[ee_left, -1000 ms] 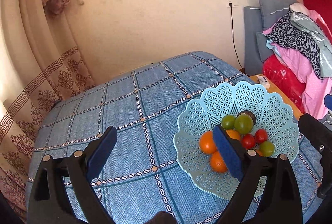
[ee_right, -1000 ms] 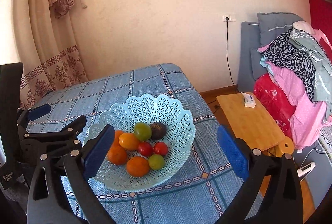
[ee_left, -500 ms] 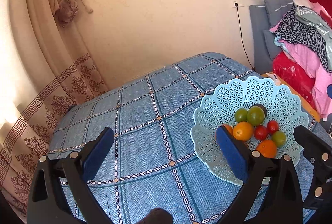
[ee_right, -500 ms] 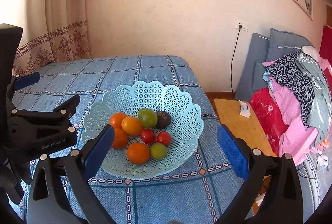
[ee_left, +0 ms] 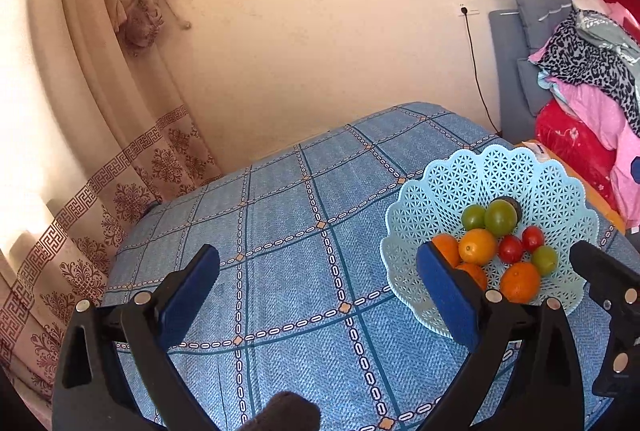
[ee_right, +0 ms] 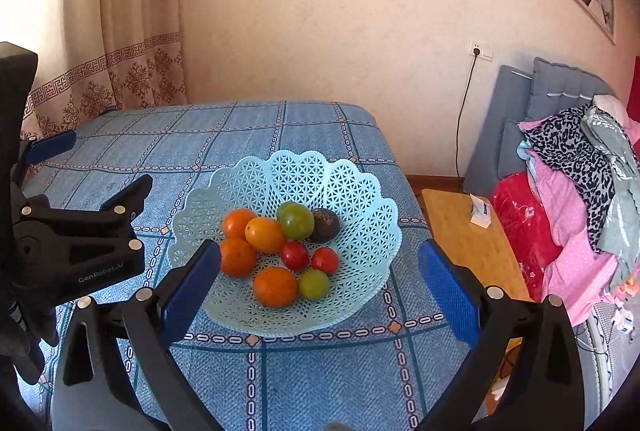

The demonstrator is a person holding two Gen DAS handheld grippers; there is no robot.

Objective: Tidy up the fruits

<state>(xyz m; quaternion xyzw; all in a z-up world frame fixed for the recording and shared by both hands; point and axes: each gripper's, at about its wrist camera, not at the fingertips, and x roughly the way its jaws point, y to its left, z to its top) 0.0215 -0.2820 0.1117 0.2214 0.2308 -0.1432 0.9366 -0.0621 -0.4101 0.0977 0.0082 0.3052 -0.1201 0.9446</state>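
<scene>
Avocado [ee_right: 325, 225] shows fully only in right wrist view, behind green fruit [ee_right: 297, 221].

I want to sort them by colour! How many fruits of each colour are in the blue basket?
In the basket:
Orange: 4
Green: 3
Red: 2
Dark brown: 1
Total: 10
</scene>
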